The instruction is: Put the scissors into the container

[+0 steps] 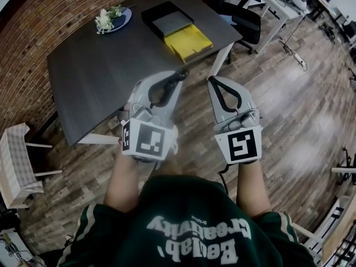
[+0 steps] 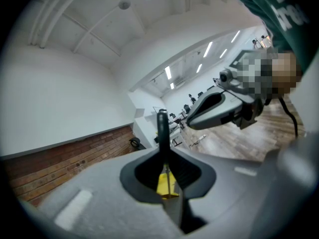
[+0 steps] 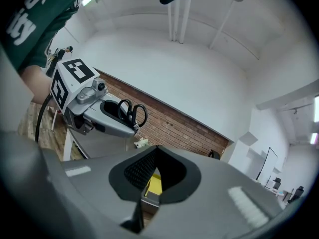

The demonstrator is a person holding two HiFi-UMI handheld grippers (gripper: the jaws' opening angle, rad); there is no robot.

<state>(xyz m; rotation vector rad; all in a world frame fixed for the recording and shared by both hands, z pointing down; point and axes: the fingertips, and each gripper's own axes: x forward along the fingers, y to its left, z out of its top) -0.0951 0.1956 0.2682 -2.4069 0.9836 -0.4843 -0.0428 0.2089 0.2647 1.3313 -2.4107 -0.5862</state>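
Left gripper [image 1: 173, 82] clamps black-handled metal scissors [image 3: 131, 112]; right gripper [image 1: 214, 83] closed, empty. Best approach: level carry toward black rectangular container [image 1: 168, 20] at dark table's [image 1: 100, 77] far edge.

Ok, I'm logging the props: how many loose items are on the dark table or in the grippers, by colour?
Black: 2 (black-handled scissors, flat black box)
Yellow: 1 (flat yellow box)
Blue: 1 (round blue plate of white flowers)
Total: 4

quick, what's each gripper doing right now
Left gripper: closed on the scissors.
Right gripper: closed, nothing between its fingers.
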